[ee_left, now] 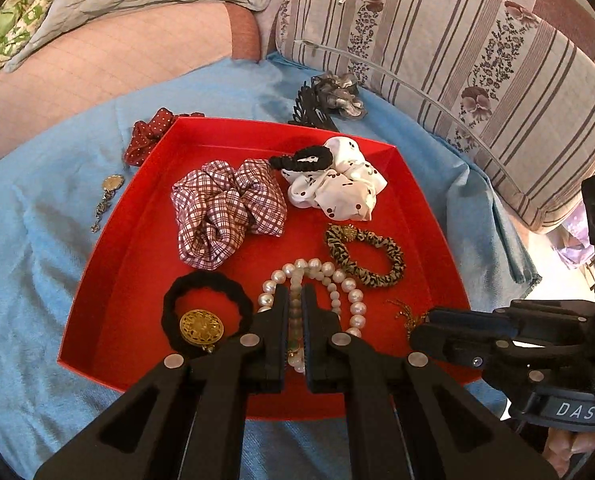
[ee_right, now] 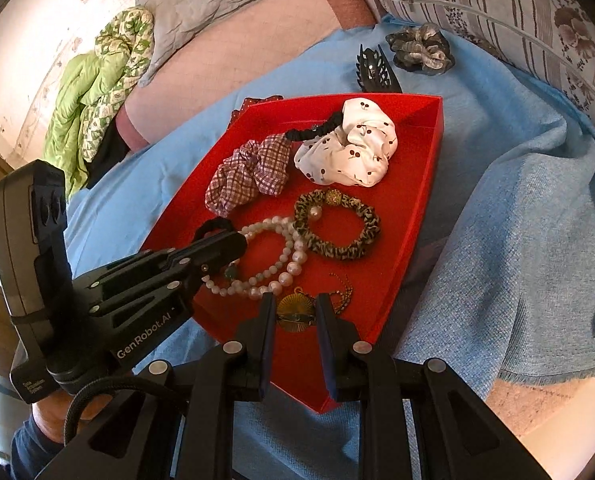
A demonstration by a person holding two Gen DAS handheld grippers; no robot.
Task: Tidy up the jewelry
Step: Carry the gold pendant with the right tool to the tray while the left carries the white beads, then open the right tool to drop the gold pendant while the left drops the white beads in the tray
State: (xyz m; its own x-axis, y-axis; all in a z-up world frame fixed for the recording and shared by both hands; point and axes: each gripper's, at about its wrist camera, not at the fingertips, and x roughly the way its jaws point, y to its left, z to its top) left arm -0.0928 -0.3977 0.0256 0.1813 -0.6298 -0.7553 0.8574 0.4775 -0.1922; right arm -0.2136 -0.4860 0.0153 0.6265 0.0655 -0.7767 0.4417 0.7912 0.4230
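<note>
Red tray (ee_left: pixel 137 240): lies on a blue cloth (ee_left: pixel 37 260) spread over a sofa, and holds most of the jewelry and hair ties.
Left gripper (ee_left: pixel 296 300): jaws pressed together, pinching a strand of the pearl necklace (ee_left: pixel 353 300) near the tray's front edge.
Right gripper (ee_right: pixel 296 312): jaws narrowly apart, closed on a round gold pendant (ee_right: pixel 295 312) at the tray's near corner; a thin gold chain (ee_right: pixel 343 288) trails beside it.
Pearl necklace: looped on the tray floor between the black hair tie (ee_left: pixel 207 312) and the leopard-print scrunchie (ee_left: pixel 365 256).
Black hair tie: carries a round gold ornament (ee_left: pixel 201 328).
Back of tray: plaid scrunchie (ee_left: pixel 227 212) beside a white spotted scrunchie (ee_left: pixel 337 184), with a thin black elastic (ee_left: pixel 303 158) lying on the white one.
Outside the tray: dotted red scrunchie (ee_left: pixel 147 136) touching the back left rim, a small gold pendant chain (ee_left: pixel 107 196) on the cloth to the left, a black claw clip (ee_right: pixel 373 70) and a grey scrunchie (ee_right: pixel 419 50) behind.
Behind: striped floral cushion (ee_left: pixel 457 60).
</note>
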